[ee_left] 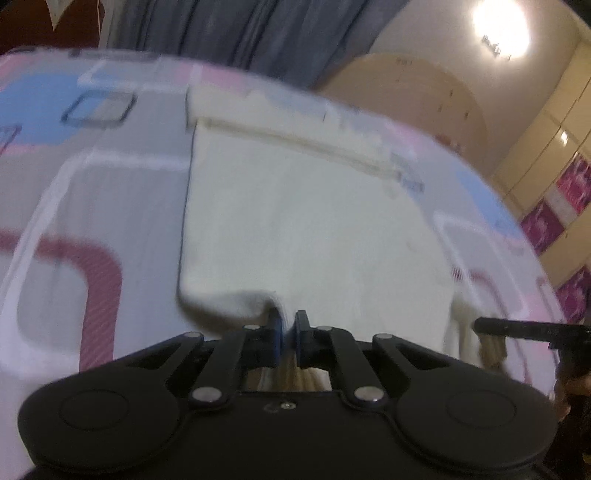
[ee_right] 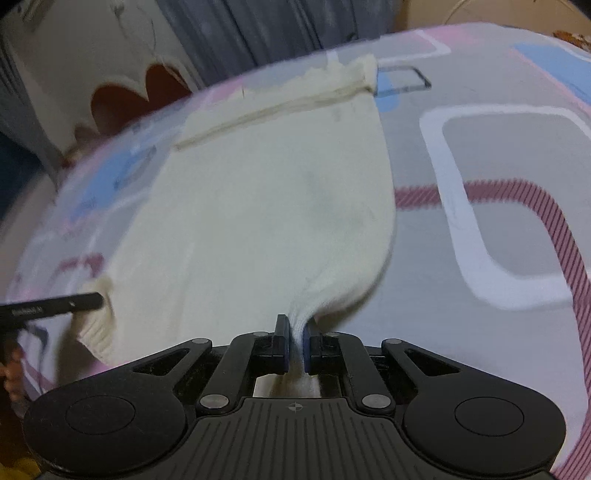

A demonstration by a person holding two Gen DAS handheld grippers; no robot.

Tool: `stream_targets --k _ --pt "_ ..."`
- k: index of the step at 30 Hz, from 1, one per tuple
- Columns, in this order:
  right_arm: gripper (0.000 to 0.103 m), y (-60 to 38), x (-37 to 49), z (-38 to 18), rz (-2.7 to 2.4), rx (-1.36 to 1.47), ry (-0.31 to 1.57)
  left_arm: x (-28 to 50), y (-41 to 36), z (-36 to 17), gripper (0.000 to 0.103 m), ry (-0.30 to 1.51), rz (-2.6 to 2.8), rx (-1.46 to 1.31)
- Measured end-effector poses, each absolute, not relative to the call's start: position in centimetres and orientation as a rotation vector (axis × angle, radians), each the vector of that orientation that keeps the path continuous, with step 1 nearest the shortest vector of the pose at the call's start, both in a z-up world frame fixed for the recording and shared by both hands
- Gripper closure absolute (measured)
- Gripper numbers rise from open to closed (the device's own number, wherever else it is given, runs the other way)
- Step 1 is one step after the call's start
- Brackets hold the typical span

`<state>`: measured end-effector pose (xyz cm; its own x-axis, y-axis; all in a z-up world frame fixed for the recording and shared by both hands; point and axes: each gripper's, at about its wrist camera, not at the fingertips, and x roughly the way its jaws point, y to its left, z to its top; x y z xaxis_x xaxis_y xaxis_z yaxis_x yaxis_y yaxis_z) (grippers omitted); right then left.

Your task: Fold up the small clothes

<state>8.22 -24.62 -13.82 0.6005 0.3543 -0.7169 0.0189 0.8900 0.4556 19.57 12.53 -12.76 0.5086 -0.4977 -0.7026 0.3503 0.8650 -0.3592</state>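
Observation:
A cream knitted garment (ee_left: 295,221) lies spread on a patterned bed sheet (ee_left: 110,192), its ribbed band at the far end. My left gripper (ee_left: 287,325) is shut on the near left edge of the garment, the knit bunched between its blue pads. In the right wrist view the same garment (ee_right: 258,214) stretches away from me, and my right gripper (ee_right: 295,332) is shut on its near right corner, with fabric pinched and lifted into a ridge. Each view shows the other gripper's black finger at the garment's opposite near corner.
The sheet (ee_right: 498,192) carries grey, pink, blue and maroon rounded squares. Grey curtains (ee_left: 240,33) hang behind the bed. A beige headboard-like panel (ee_left: 413,96) and wardrobe doors (ee_left: 546,155) stand at the right. A bright lamp (ee_left: 498,26) glares above.

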Motion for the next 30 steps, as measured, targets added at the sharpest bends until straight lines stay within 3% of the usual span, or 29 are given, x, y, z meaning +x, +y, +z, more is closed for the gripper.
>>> stream_targets --k 12,30 --pt "0.097 -28.8 20.4 -10.7 0.169 0.549 0.711 31.0 9.2 -10.3 0.097 0.699 -0.485 -0.277" --pt "0.097 -36.1 39.0 -16.9 0.099 0.8 0.725 49.2 8.3 -14.6 0.096 0.77 -0.309 -0.45"
